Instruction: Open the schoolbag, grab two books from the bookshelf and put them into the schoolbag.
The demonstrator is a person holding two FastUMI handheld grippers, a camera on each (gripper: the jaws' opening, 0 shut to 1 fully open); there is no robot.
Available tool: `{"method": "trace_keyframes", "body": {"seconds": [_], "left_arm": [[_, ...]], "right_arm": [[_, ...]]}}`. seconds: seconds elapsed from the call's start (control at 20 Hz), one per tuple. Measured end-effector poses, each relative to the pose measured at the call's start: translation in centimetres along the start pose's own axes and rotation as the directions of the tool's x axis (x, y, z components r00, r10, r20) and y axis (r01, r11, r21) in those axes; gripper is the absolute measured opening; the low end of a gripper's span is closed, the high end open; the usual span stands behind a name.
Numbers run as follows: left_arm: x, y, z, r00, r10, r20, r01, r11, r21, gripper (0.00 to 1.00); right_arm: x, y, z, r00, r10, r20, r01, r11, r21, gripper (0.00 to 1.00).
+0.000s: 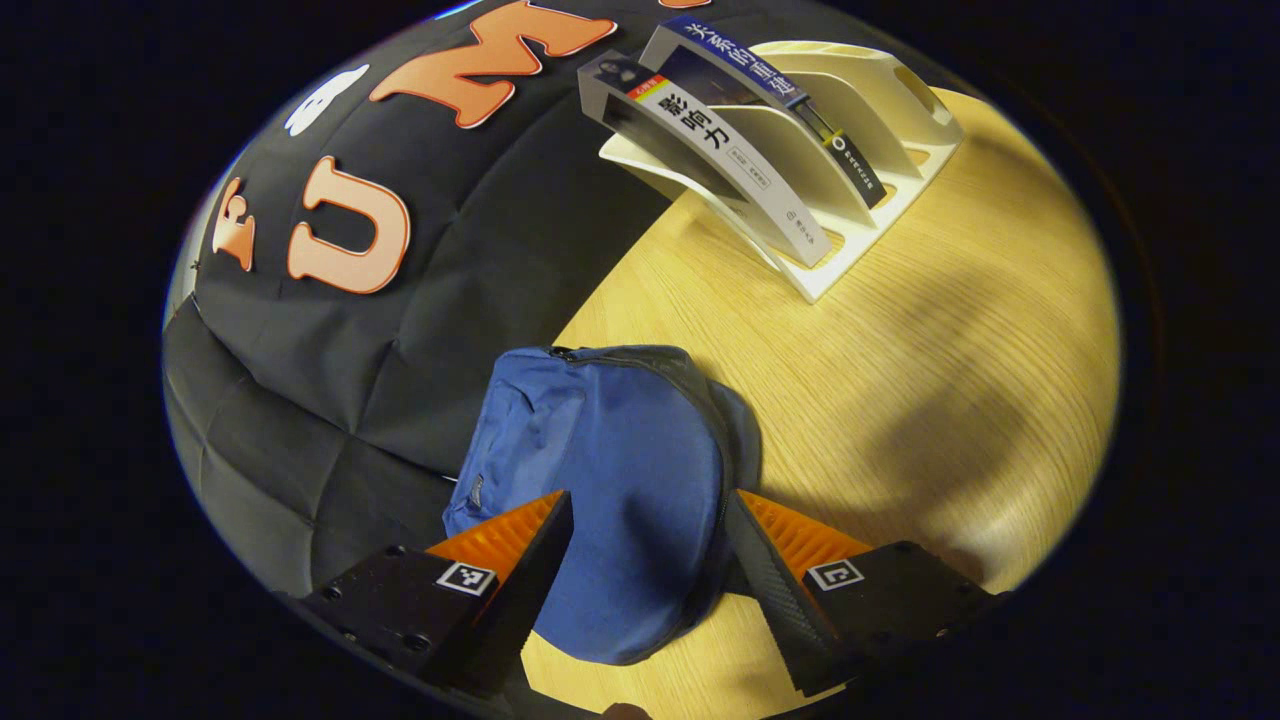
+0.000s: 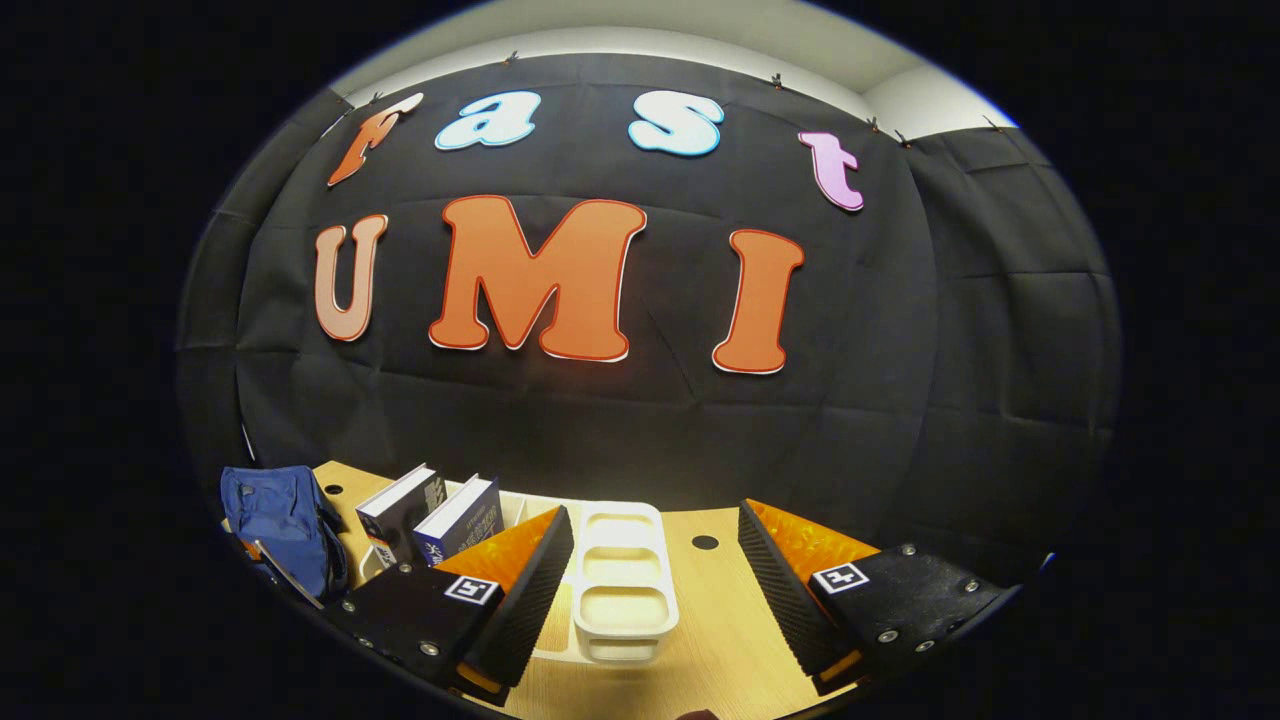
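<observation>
Worktop: pale wood grain, filling the right and lower right of the left gripper view; in the right gripper view it is a thin strip along the bottom edge.
Schoolbag: blue, lying on the worktop at lower centre of the left gripper view, its far edge against the black cloth wall; its zip looks closed. In the right gripper view it sits at the lower left edge.
Bookshelf: white slotted rack at the top right of the left gripper view, standing on the worktop well apart from the schoolbag; in the right gripper view its bare slots lie at bottom centre.
Books: two, leaning in the rack's slots nearest the wall, spines facing the camera; in the right gripper view they stand at lower left, between schoolbag and bare slots.
Left tool: fingers spread wide, one on either side of the schoolbag's near end; whether they touch it cannot be told.
Right tool: fingers spread wide, holding nothing, with the rack seen between them farther off.
</observation>
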State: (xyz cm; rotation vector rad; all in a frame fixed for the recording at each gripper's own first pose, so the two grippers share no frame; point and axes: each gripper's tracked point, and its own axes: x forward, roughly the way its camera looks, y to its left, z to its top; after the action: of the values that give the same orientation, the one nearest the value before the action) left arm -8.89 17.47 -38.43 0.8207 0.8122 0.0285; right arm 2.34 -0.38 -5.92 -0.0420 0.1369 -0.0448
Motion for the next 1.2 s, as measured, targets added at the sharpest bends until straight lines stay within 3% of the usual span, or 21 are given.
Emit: {"method": "trace_keyframes", "body": {"seconds": [0.7, 0.8, 0.85, 0.9, 0.95, 1.05, 1.1, 1.2], "left_arm": [[0.6, 1.0, -0.3, 0.996, 0.088, -0.006, -0.088, 0.996, 0.021, 0.96], [0.9, 0.3, -0.3, 0.997, 0.082, -0.007, -0.082, 0.996, 0.037, 0.95], [1.0, -0.1, -0.3, 0.997, 0.072, -0.009, -0.071, 0.997, 0.041, 0.88], [1.1, -0.6, -0.2, 0.998, 0.057, -0.015, -0.056, 0.997, 0.044, 0.92], [1.2, -1.0, -0.4, 0.999, 0.041, -0.021, -0.040, 0.998, 0.047, 0.69], [1.4, -1.7, -0.3, 0.999, 0.013, -0.033, -0.011, 0.998, 0.057, 0.60], [1.2, -1.8, -0.4, 0.999, 0.006, -0.037, -0.004, 0.998, 0.064, 0.45], [0.9, -1.4, -0.3, 0.999, 0.003, -0.042, 0.001, 0.997, 0.080, 0.35]], "right_arm": [[-0.1, -0.3, -0.1, 1.000, -0.005, -0.001, 0.005, 1.000, 0.005, 0.98], [-0.1, -0.5, -0.1, 1.000, -0.005, 0.001, 0.005, 1.000, 0.006, 0.98], [-0.2, -0.5, -0.1, 1.000, -0.006, 0.002, 0.006, 1.000, 0.006, 0.98], [-0.3, -0.6, -0.1, 1.000, -0.007, 0.002, 0.007, 1.000, 0.006, 0.98], [-0.3, -0.8, 0.0, 1.000, -0.008, 0.004, 0.008, 1.000, 0.006, 0.98], [-0.4, -1.1, 0.1, 1.000, -0.012, 0.008, 0.012, 1.000, 0.006, 0.98], [-0.5, -1.2, 0.1, 1.000, -0.014, 0.009, 0.014, 1.000, 0.006, 0.98], [-0.7, -1.5, 0.1, 1.000, -0.018, 0.013, 0.018, 1.000, 0.006, 0.98]]}}
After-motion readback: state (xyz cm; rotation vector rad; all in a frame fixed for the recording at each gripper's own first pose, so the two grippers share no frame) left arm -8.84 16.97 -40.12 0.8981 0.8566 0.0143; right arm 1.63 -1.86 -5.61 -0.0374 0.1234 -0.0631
